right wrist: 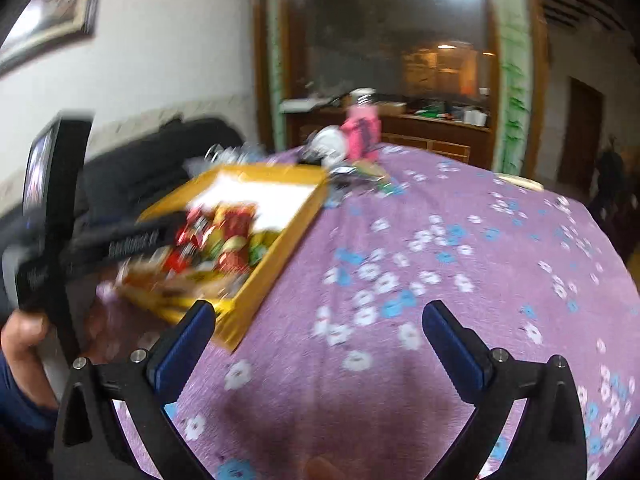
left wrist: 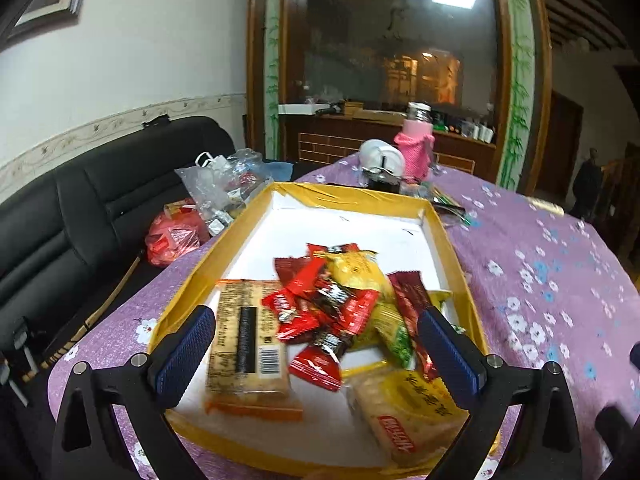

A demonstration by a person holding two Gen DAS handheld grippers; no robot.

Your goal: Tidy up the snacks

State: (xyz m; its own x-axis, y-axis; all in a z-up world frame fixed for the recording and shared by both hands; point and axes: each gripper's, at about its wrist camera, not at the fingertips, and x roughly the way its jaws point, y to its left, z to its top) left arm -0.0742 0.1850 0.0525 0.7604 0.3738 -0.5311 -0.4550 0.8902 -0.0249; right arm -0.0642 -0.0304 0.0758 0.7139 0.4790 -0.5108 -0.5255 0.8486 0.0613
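Note:
A yellow tray with a white floor (left wrist: 352, 196) lies on the purple flowered tablecloth. Its near half holds a heap of snacks: red packets (left wrist: 316, 308), a yellow packet (left wrist: 356, 268), a cracker pack with a barcode (left wrist: 248, 344) and a yellow biscuit pack (left wrist: 408, 408). My left gripper (left wrist: 316, 344) hovers over the near end of the heap, open, pads wide apart and pressing on nothing. My right gripper (right wrist: 318, 340) is open over bare tablecloth, to the right of the tray (right wrist: 280, 256). The right wrist view is blurred and shows the left gripper's body (right wrist: 120, 244) held by a hand.
A pink bottle (left wrist: 416, 148) and a white object (left wrist: 382, 158) stand past the tray's far end. Plastic bags (left wrist: 216, 192) and a red bag (left wrist: 172, 236) lie on a black sofa (left wrist: 80, 208) to the left. The tablecloth (right wrist: 460, 260) stretches to the right.

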